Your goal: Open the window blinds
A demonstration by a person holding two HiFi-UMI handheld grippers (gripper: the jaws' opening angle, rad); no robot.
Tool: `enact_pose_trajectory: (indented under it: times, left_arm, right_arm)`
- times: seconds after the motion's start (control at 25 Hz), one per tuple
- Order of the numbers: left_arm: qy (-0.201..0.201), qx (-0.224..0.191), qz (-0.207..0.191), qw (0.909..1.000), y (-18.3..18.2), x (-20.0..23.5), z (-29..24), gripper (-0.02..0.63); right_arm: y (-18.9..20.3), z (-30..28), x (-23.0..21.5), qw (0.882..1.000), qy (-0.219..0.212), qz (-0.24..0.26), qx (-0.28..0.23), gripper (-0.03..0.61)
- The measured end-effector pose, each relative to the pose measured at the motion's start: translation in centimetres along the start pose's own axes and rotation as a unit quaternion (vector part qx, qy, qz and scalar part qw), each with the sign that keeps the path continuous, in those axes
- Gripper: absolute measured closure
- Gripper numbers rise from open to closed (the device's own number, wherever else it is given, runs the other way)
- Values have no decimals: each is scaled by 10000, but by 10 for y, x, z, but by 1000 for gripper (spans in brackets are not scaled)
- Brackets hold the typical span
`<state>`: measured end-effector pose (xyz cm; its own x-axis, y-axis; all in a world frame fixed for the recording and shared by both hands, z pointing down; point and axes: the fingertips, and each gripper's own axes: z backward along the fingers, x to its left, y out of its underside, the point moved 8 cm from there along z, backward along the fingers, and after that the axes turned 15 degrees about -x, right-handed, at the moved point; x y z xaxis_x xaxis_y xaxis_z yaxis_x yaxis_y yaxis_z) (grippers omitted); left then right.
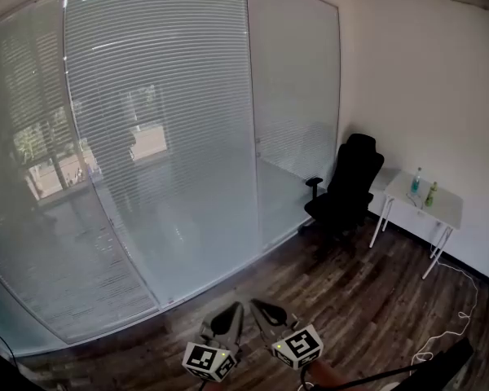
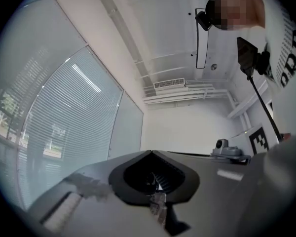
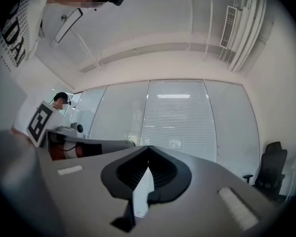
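The window blinds (image 1: 159, 137) hang lowered behind a glass wall, their thin horizontal slats turned nearly flat, with trees faintly showing through at the left. They also fill the left of the left gripper view as blinds (image 2: 64, 127) and the middle of the right gripper view as blinds (image 3: 177, 117). Both grippers are held side by side low in the head view, well short of the glass. My left gripper (image 1: 233, 308) is shut with nothing in it, its tips meeting at left gripper (image 2: 150, 152). My right gripper (image 1: 257, 305) is shut and empty too, seen as right gripper (image 3: 148, 147).
A black office chair (image 1: 346, 190) stands in the right corner by the glass. Beside it is a small white table (image 1: 440, 214) with two bottles (image 1: 431, 194). A white cable (image 1: 448, 332) lies on the wood floor, and a dark stand (image 1: 424, 369) crosses the bottom right.
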<state>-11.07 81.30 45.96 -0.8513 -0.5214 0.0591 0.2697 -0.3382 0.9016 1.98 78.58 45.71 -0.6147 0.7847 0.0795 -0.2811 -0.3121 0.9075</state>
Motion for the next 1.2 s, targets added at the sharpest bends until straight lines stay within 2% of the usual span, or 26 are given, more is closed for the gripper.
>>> enact_pose_trajectory:
  times: [0.36,0.88,1.2]
  left_arm:
    - [110,25,41,9999,1,5,11,621]
    - [228,152,100,9996,-7,25,37,621]
    - [159,170,182,9996,13,26,18,621]
  right_arm:
    - [6,-3,11,9997,43,200,91,569]
    - [15,-18,38,9995,268,-42,189,569]
    - [27,-21,13,9994,191,-113,260,569]
